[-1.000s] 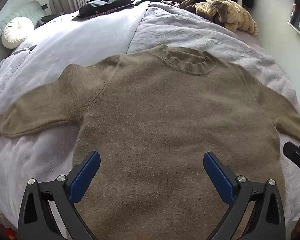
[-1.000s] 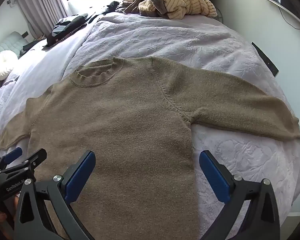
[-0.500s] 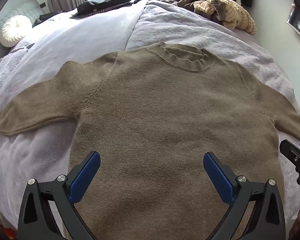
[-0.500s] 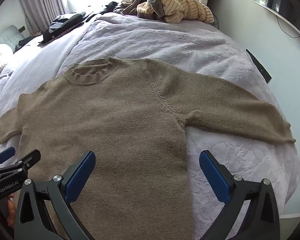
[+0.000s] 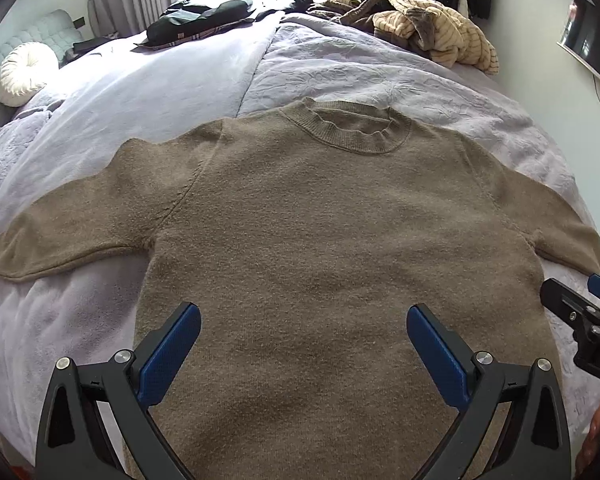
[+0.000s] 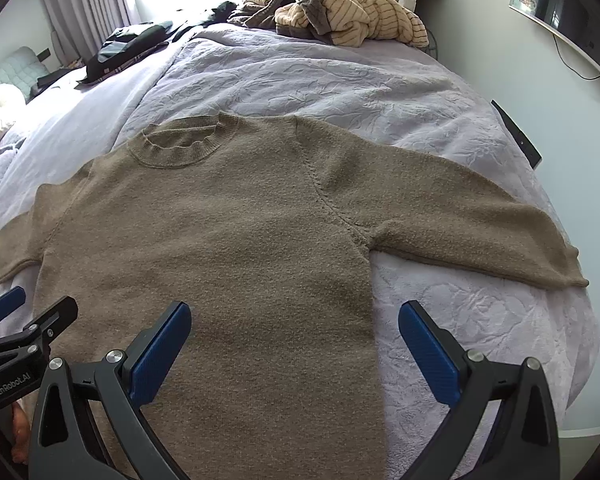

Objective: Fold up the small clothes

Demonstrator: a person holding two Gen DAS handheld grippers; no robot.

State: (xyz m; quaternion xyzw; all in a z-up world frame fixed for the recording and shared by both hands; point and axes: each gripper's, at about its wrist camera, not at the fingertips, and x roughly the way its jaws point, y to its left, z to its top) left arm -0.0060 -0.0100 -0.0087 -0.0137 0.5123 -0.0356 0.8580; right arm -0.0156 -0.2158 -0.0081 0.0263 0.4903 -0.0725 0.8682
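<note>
A brown knitted sweater (image 5: 320,240) (image 6: 220,240) lies flat on the bed, face up, collar away from me and both sleeves spread out sideways. My left gripper (image 5: 304,316) hovers open over the lower body of the sweater, nothing between its blue pads. My right gripper (image 6: 294,314) is open too, above the sweater's right side seam, one pad over the knit and one over the bedspread. Each gripper shows at the edge of the other's view.
The lilac bedspread (image 6: 340,80) covers the bed. A pile of striped and brown clothes (image 6: 348,12) sits at the far end, dark garments (image 5: 204,12) at the far left, a round white cushion (image 5: 20,72) further left. A dark flat object (image 6: 516,132) lies at the bed's right edge.
Both grippers have drawn back and risen slightly, so the sweater sits lower and more fully in view. The sweater itself has not moved and both grippers stayed open.
</note>
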